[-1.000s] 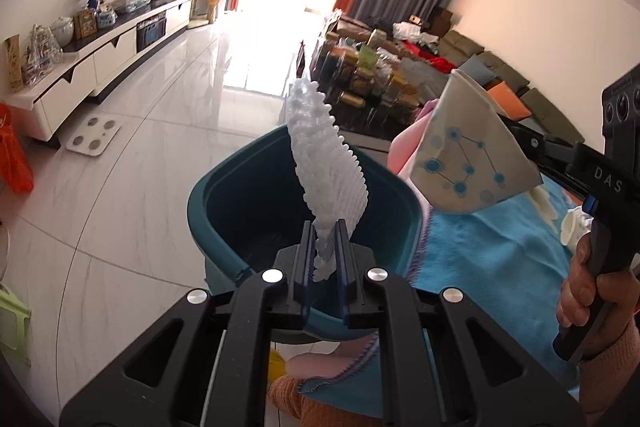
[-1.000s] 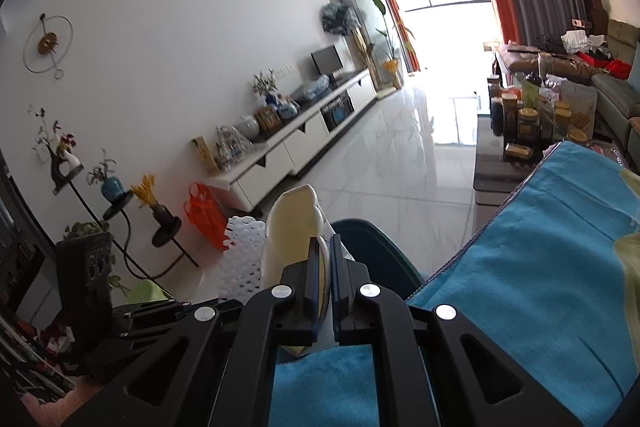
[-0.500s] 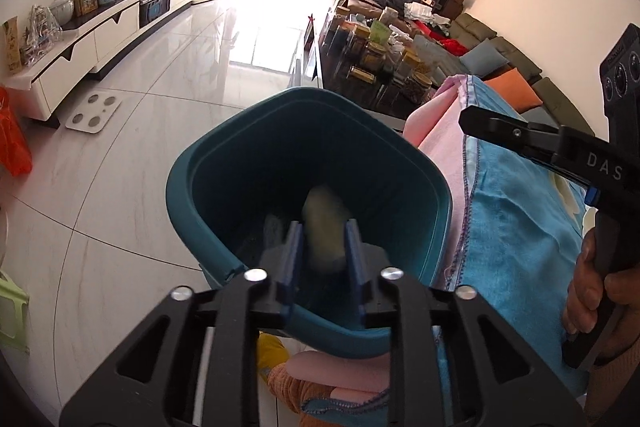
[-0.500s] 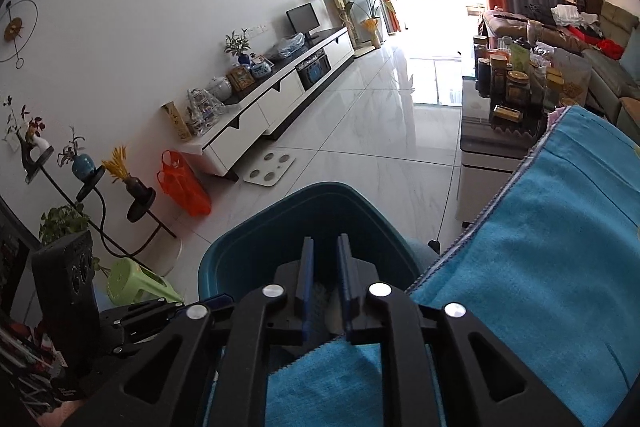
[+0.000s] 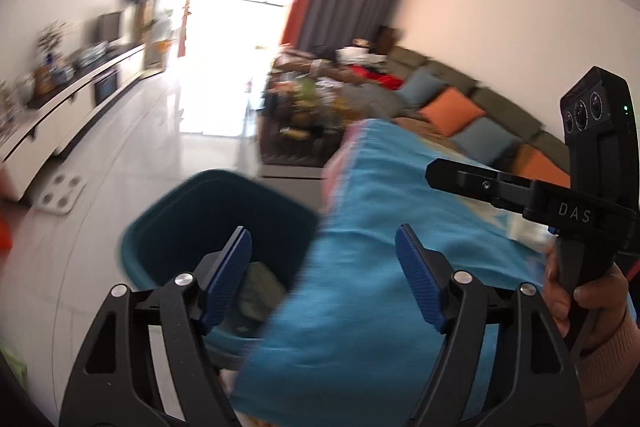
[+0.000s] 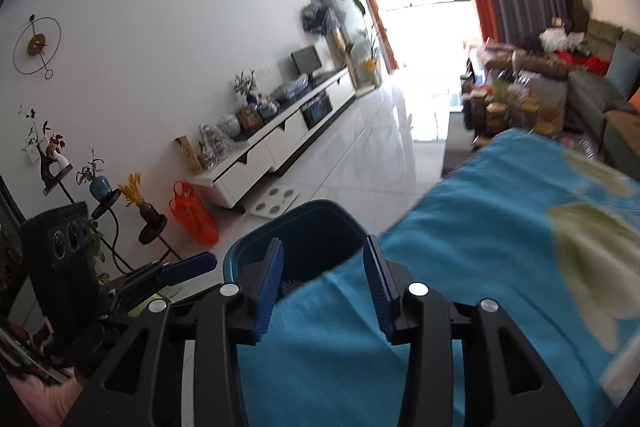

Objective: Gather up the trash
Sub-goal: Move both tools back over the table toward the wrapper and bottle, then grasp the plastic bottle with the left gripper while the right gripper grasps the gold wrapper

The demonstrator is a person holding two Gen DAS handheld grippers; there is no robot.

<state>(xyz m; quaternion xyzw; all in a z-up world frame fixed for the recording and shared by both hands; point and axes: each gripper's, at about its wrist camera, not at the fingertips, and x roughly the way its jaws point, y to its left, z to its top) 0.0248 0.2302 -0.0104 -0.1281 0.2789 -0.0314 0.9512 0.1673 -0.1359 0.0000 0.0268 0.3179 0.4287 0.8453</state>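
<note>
White floor tiles are seen across a bright living room, with a long white TV cabinet along the wall and a sofa on the opposite side. At the near edge, a worktop is covered with a blue cloth, and a teal bin is placed on the floor just beside its edge. Some trash is seen lying inside the bin, but the picture is blurred and it cannot be told exactly what it is. The left hand-held gripper is held over the bin's rim and the cloth edge; its jaws have just been opening and are now spread wide, with nothing between them. The right hand-held gripper is held above the same edge; its jaws have also just been opening, are partly apart, and nothing is gripped. A hand is seen around the right handle.
</note>
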